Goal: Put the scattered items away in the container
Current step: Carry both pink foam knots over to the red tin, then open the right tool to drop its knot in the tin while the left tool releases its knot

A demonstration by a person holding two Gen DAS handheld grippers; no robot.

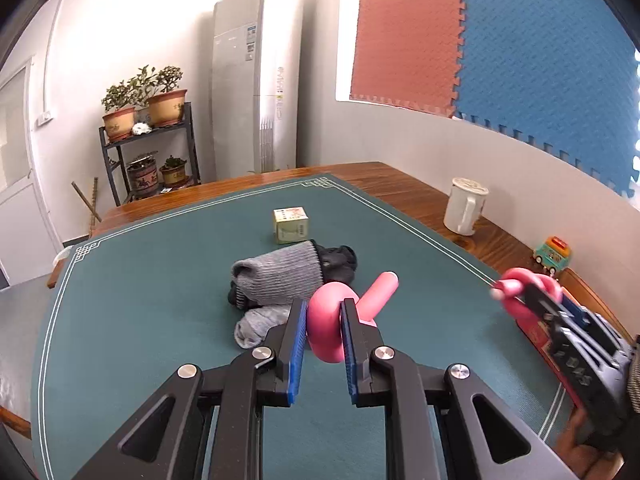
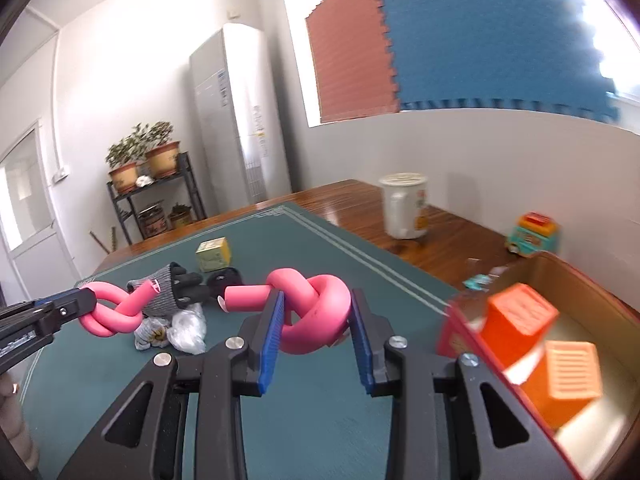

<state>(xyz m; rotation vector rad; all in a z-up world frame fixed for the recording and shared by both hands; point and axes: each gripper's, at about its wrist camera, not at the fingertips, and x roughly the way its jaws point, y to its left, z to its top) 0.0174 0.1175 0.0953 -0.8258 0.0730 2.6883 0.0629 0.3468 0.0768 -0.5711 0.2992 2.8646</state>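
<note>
I am holding 2 pink foam knots, 1 clamped in the left gripper [image 1: 323, 322] and 1 in the right gripper [image 2: 318, 322]; I am carrying the right knot [image 2: 310, 312] toward the box [image 2: 600, 432] beside it, keeping it level above the rim.

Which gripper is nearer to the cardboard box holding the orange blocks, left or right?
Right. The right gripper, shut on a pink foam knot, hangs just beside the cardboard box. The left gripper, holding its own pink knot, is farther off, over the gloves.
</note>
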